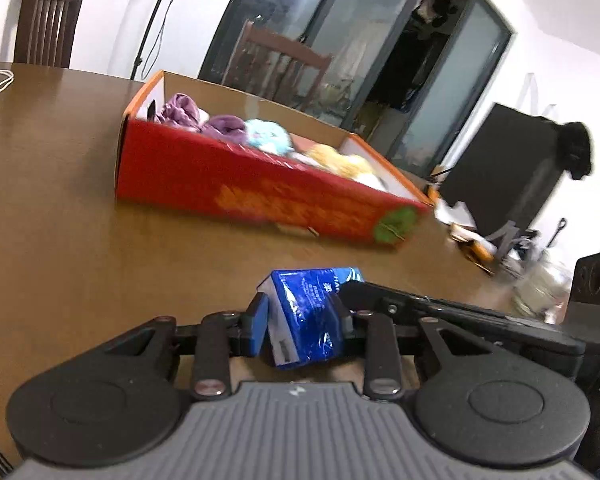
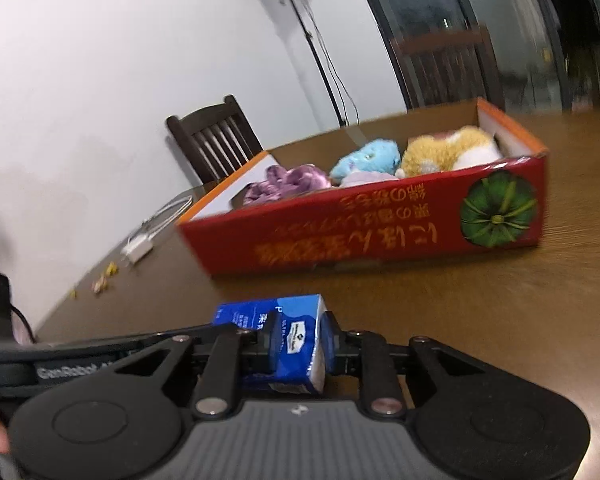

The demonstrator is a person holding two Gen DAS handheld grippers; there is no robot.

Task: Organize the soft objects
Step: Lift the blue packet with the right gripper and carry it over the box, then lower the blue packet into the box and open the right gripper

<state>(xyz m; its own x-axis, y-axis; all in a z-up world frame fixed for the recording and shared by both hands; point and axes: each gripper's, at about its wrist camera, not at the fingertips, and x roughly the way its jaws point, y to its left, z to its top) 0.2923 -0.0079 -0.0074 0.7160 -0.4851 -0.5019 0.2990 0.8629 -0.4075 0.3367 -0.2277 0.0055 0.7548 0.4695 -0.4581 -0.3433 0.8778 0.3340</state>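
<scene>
Both tongs are pinching one blue tissue pack (image 1: 305, 314) (image 2: 290, 346) above the brown worktop (image 1: 80, 240): left tongs (image 1: 300, 316) and right tongs (image 2: 300, 344) are squeezing its crinkled, glossy wrapper from opposite ends, near the red cardboard box (image 2: 363, 236) of plush toys.
</scene>
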